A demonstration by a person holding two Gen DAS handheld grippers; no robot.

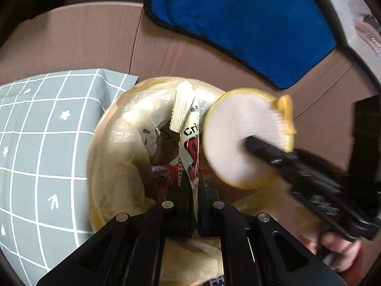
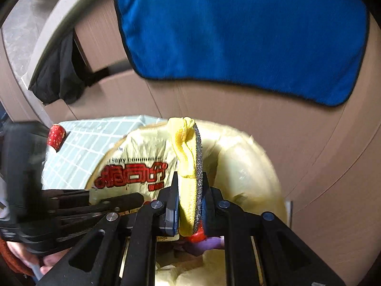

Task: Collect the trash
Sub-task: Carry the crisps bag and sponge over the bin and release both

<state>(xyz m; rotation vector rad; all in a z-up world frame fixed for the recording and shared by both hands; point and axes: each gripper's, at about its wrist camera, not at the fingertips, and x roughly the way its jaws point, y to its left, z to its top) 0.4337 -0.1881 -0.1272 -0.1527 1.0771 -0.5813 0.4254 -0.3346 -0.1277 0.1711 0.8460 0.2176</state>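
Note:
A bin lined with a pale yellow bag sits on the brown floor; it also shows in the right wrist view. My left gripper is shut on a cream snack wrapper with red print and holds it over the bin's mouth. The wrapper shows in the right wrist view. My right gripper is shut on a round yellow scouring pad with a grey gritty face, held upright over the bin. In the left wrist view the pad shows its white face, beside the wrapper.
A blue cloth with black trim lies on the floor beyond the bin, also in the right wrist view. A grey-green checked cloth lies left of the bin. A small red can stands on it.

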